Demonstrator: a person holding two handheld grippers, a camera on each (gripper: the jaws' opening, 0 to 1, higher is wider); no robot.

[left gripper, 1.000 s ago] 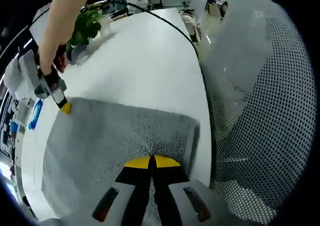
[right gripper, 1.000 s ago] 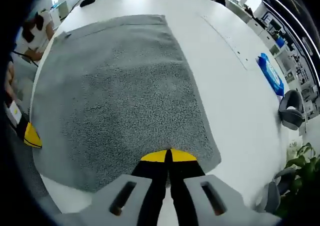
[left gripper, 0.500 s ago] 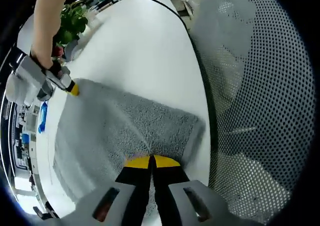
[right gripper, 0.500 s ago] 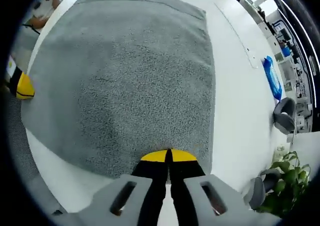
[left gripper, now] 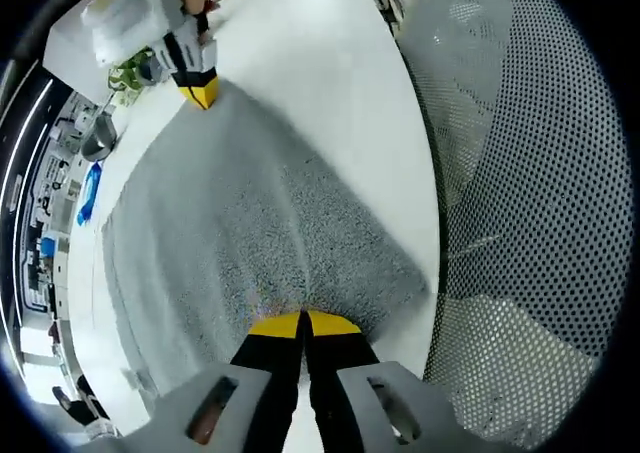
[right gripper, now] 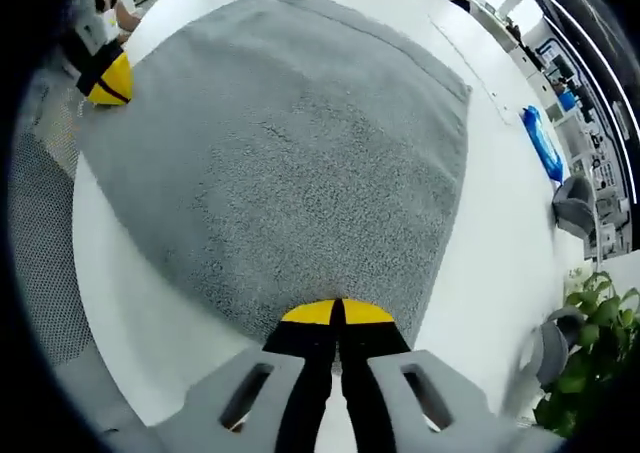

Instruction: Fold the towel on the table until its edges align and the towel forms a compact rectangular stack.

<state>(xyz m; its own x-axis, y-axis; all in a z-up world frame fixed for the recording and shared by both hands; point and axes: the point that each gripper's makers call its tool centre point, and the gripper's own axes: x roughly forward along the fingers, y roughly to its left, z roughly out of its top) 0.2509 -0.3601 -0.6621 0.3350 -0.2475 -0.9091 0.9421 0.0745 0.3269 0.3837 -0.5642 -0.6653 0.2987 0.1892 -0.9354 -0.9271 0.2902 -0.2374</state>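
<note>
Smooth white table (right gripper: 500,233) | nubby grey towel (right gripper: 300,143) | both tongs clamped on corners

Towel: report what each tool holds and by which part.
Both tools are shut on the grey towel. The left tool pinches one near corner of it, and the right tool pinches the other corner along the same edge.
</note>
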